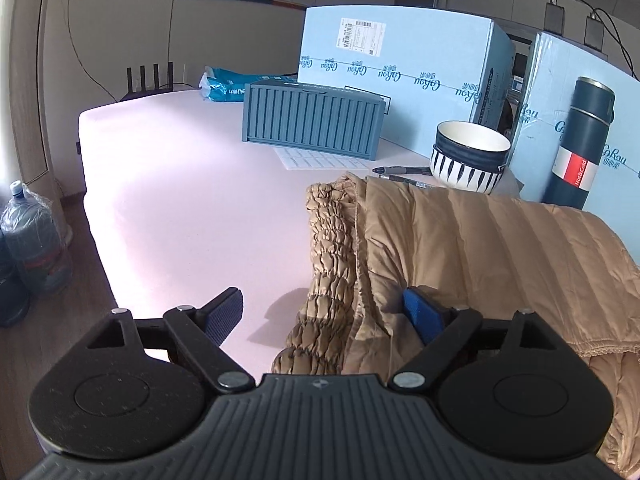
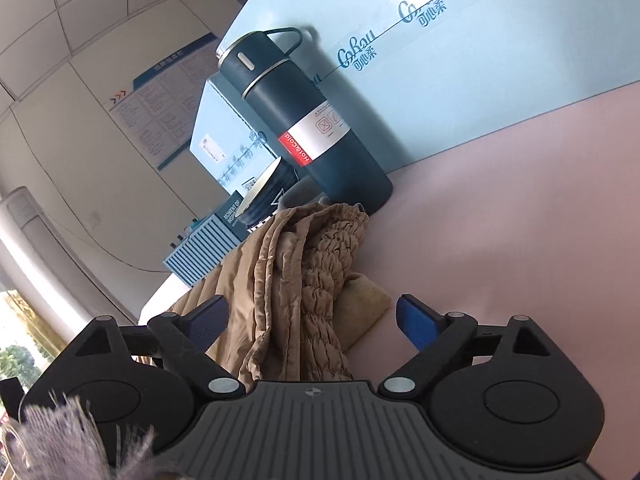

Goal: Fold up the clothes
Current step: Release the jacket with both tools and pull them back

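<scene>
- Left wrist view: the left gripper [image 1: 324, 312] stands wide open and holds nothing. Its left pad hangs over bare table, while its right pad lies against the tan quilted garment [image 1: 460, 240] without pinching it.
- The garment lies in a heap on the pale pink table [image 1: 168, 184], filling the right and lower part of the view. Its gathered elastic hem [image 1: 328, 248] runs towards the camera between the two fingers.
- That hem is probably the edge worth seizing for a fold, which would explain why the gripper straddles it.
- Behind the garment stand a striped bowl [image 1: 470, 160], two pens [image 1: 404, 171] and a dark flask [image 1: 582, 144] leaning on pale blue cartons [image 1: 400, 36]. A grey-blue ribbed box [image 1: 316, 120] sits further back, so there is little spare room on that side.
- Right wrist view: the right gripper [image 2: 316, 320] is likewise spread wide and grips nothing. The bunched garment [image 2: 288, 272] rises between its fingers; the left finger is beside or against the cloth, and the right finger is clear of it over the table [image 2: 520, 208].
- The cloth is crumpled in loose folds, with a flat corner poking out at the right.
- The flask [image 2: 308, 120] stands just beyond the heap, near enough that a tug on the fabric could knock it.
- With both tongs open around the same pile, the fold looks barely shaped and a fresh hold is needed.
</scene>
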Motion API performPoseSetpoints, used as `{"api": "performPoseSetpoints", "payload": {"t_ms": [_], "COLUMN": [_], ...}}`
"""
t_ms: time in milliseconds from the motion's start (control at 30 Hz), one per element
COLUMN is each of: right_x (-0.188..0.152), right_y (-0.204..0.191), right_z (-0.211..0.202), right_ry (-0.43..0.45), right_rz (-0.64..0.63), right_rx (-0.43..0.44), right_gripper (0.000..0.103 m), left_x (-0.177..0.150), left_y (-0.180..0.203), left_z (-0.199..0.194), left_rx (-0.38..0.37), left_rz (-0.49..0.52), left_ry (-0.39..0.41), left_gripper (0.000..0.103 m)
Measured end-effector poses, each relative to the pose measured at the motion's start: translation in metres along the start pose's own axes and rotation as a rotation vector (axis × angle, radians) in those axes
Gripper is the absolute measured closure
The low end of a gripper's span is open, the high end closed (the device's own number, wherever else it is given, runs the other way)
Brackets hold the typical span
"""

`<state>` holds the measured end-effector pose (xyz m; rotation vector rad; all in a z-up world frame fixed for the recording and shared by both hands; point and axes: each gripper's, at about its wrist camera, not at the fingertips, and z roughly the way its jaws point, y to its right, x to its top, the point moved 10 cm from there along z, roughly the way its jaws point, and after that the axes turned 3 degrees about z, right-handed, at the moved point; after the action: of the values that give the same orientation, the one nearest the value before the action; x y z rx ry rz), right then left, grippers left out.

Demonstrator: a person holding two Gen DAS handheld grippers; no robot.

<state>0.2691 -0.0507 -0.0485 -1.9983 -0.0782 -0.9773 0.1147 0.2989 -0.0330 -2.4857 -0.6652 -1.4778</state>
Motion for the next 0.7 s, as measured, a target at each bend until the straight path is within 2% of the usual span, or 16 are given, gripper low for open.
{"api": "performPoseSetpoints", "payload": {"t_ms": [167, 333, 400, 500, 700], "right_x": [-0.015, -0.038, -0.046, -0.056, -0.071], "right_y": [0.002, -0.004, -0.007, -0.01, -0.018], "right_z": [-0.026, -0.055, -0.067, -0.083, -0.105], "right_ry": [-0.019, -0.045, -0.051, -0.058, -0.073], "right_rz": [-0.01, -0.044, -0.055, -0.075, -0.13], "right_rx": [-0.017, -0.028, -0.028, -0.033, -0.054], "right_gripper": [0.012, 0.01, 0.006, 0.005, 0.003], "left_x": [-0.01, -0.032, -0.039, -0.049, -0.064], "left_y": [0.018, 0.042, 0.05, 0.059, 0.071], "left_z": [-0.047, -0.081, -0.091, -0.1, -0.113], "left_rx": [0.046, 0.07, 0.096, 0.142, 0.185], "left_rz": [0.029, 0.067, 0.076, 0.086, 0.058], "left_ry": [0.081, 0.114, 0.126, 0.137, 0.15], "left_gripper": [0.017, 0.016, 0.016, 0.016, 0.016]}}
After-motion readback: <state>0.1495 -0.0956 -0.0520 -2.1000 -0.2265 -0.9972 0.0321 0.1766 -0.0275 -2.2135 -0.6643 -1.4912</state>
